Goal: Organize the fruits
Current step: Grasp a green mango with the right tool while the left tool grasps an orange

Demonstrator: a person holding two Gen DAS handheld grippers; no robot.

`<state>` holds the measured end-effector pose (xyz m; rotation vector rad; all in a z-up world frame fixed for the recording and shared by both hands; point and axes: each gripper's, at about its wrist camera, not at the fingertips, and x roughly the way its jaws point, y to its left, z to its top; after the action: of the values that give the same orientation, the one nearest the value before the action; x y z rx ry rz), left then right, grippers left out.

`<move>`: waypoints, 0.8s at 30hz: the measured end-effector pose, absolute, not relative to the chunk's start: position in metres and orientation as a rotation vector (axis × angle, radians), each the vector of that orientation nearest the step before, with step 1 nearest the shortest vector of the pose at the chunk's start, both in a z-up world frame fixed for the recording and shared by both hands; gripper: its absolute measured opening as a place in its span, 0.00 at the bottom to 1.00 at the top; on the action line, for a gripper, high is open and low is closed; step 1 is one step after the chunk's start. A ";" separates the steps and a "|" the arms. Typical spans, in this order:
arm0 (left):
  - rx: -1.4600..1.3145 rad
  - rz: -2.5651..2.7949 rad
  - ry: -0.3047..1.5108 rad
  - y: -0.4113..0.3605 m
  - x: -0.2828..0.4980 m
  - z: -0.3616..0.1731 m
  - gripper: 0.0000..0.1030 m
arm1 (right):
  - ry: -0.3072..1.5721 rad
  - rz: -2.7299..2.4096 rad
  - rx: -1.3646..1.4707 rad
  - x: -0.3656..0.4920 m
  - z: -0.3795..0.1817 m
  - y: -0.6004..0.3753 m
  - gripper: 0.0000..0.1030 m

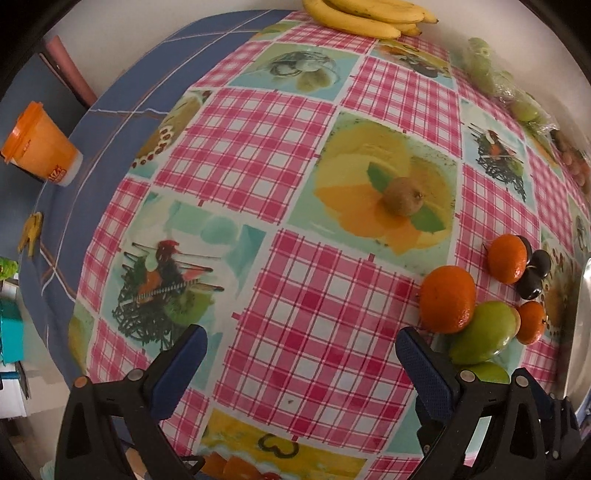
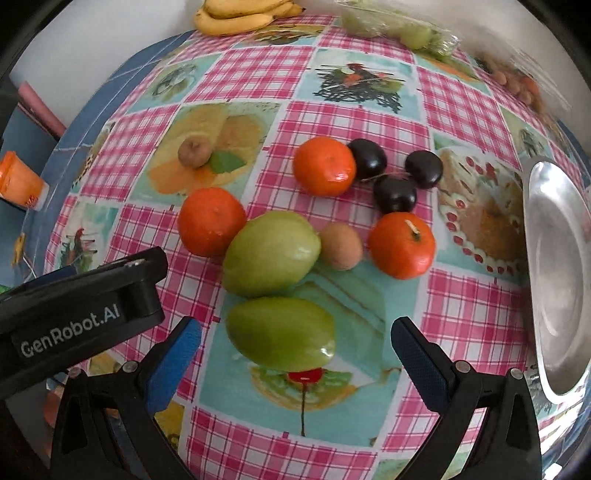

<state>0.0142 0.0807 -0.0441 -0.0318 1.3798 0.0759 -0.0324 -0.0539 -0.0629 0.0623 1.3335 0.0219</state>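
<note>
In the right wrist view my right gripper point(image 2: 295, 354) is open, its blue pads either side of a green mango point(image 2: 280, 334). Behind it lie a second green mango point(image 2: 271, 253), a kiwi point(image 2: 341, 245), three tangerines point(image 2: 212, 221) point(image 2: 325, 166) point(image 2: 402, 245) and three dark plums point(image 2: 395, 194). A lone kiwi point(image 2: 195, 151) lies further left. My left gripper point(image 1: 301, 354) is open and empty over bare cloth, left of the fruit cluster point(image 1: 448, 299); the lone kiwi point(image 1: 403, 195) lies ahead of it.
A steel plate point(image 2: 554, 258) sits at the right table edge. Bananas point(image 2: 240, 14), bagged green grapes point(image 2: 399, 26) and a bag of reddish fruit point(image 2: 517, 81) lie along the far edge. An orange cup point(image 1: 40, 146) stands off the table's left.
</note>
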 end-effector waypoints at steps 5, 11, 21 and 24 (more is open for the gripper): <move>-0.066 0.057 1.346 0.088 0.018 -0.041 1.00 | 1.310 0.027 0.044 -0.036 -0.059 -0.049 0.84; -0.117 0.013 1.330 0.100 0.022 -0.036 1.00 | 1.296 0.050 0.053 -0.034 -0.052 -0.047 0.56; -0.183 -0.057 1.292 0.097 0.022 -0.030 1.00 | 1.267 0.075 0.077 -0.037 -0.039 -0.051 0.56; -0.176 -0.072 1.280 0.093 0.022 -0.026 1.00 | 1.246 0.077 0.113 -0.039 -0.031 -0.060 0.56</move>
<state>0.0221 0.0926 -0.0258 -0.1756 1.2804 -0.0715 -0.0393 -0.0597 -0.0313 0.1131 1.2462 0.0767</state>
